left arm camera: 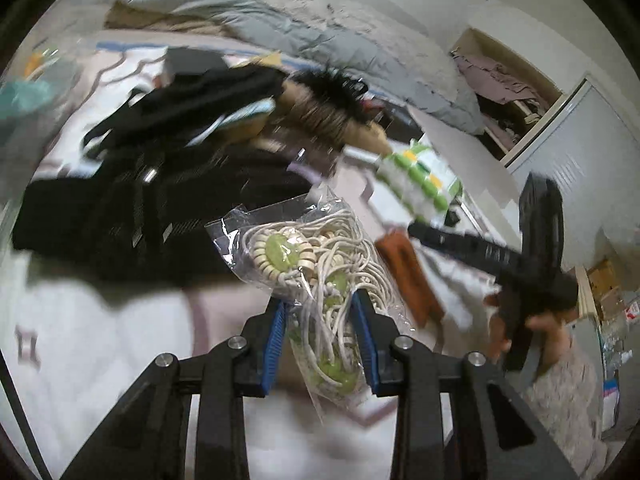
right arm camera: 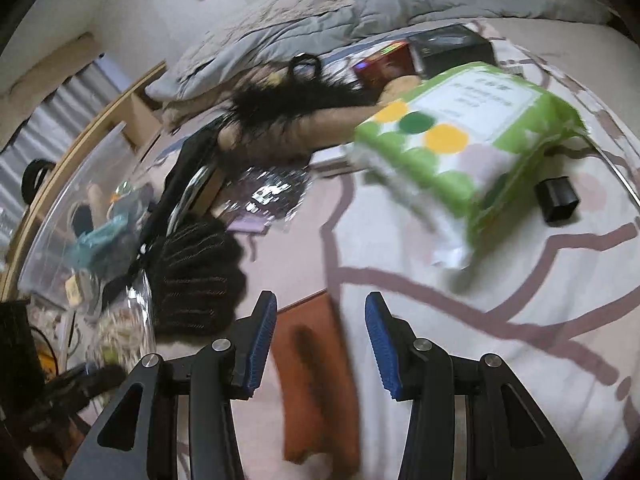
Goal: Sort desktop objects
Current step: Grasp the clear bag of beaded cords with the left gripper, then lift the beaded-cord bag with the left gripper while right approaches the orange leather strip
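Now the left gripper (left arm camera: 320, 344) is carrying a clear bag of cream-and-green corded beads (left arm camera: 316, 276), pinched between its pads above the bed; the right gripper (right arm camera: 320, 344) is hanging half-open and empty over a brown slab (right arm camera: 316, 380). Next probably calls for a drop spot.

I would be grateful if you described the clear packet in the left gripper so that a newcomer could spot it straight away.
Start at the white patterned bedcover and the black garment lying on it. Just in front of that garment, the left gripper is shut on a clear plastic packet. It alone is see-through, stuffed with cream cords and pale green discs, unlike the orange-brown piece beside it.
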`<state>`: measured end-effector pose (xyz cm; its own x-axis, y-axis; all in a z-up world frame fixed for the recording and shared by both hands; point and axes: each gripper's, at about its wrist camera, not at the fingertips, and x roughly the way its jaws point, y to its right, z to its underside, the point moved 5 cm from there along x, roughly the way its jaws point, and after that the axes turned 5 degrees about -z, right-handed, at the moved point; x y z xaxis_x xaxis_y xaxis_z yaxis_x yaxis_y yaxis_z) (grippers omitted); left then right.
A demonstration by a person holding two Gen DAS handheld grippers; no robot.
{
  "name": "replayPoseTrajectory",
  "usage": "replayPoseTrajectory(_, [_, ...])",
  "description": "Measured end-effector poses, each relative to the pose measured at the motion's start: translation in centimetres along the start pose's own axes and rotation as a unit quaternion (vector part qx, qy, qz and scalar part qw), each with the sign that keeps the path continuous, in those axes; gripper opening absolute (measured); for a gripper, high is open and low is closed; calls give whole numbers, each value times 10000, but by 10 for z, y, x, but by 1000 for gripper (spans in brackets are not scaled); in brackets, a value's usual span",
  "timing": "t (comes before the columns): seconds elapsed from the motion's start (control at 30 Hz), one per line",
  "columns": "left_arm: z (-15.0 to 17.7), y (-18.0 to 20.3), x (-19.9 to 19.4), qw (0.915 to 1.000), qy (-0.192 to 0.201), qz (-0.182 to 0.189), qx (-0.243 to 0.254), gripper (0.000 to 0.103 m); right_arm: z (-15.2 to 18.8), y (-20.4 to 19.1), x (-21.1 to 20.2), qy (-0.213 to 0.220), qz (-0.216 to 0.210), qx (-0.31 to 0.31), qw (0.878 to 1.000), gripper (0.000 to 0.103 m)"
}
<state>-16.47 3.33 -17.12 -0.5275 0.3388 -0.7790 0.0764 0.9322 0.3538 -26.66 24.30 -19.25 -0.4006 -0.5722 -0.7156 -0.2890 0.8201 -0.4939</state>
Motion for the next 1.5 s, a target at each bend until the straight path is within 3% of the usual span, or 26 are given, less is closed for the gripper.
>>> replayPoseTrajectory(0.17, [25,-23,-10,9996,-39,-186,-196,33,16,1,10,-267,248,-166,9992,46])
replayPoseTrajectory(0.33, [45,-52,-9,9980,-104,-333,-536,34,30,0,8,-354,122,-163,9992,46])
replayPoseTrajectory(0.43, [52,-60,-8,9967,-112,-217,-772,34,45,-18,11,-480,52,-415,9980,46])
replayPoseTrajectory(0.7, [56,-63,-9,9962,26,-267,-826,40,81,-69,19,-724,-107,-1152,9906,46])
replayPoseTrajectory(0.73, [56,-63,-9,9961,37,-275,-837,40,84,-73,18,-708,-80,-1204,9902,48])
replayPoseTrajectory(0.8, [57,-63,-10,9961,65,-324,-817,44,89,-77,18,-681,-193,-1158,9907,66])
replayPoseTrajectory(0.87, [58,-62,-11,9963,94,-429,-736,49,93,-82,19,-692,-233,-1202,9901,94])
replayPoseTrajectory(1.03, [62,-57,-15,9944,277,-927,-422,62,104,-94,30,-798,385,-1897,9778,101])
replayPoseTrajectory(1.1, [63,-57,-17,9903,356,-1324,-238,74,107,-95,33,-793,552,-2032,9743,103])
replayPoseTrajectory(1.2, [64,-61,-19,9836,433,-1748,-98,81,107,-92,35,-756,616,-2069,9735,103])
replayPoseTrajectory(1.37, [61,-79,-24,9797,474,-1921,-333,81,108,-91,35,-764,642,-2081,9730,103])
replayPoseTrajectory(1.5, [62,-83,-28,9802,522,-1846,-482,80,110,-93,34,-758,674,-2132,9717,103])
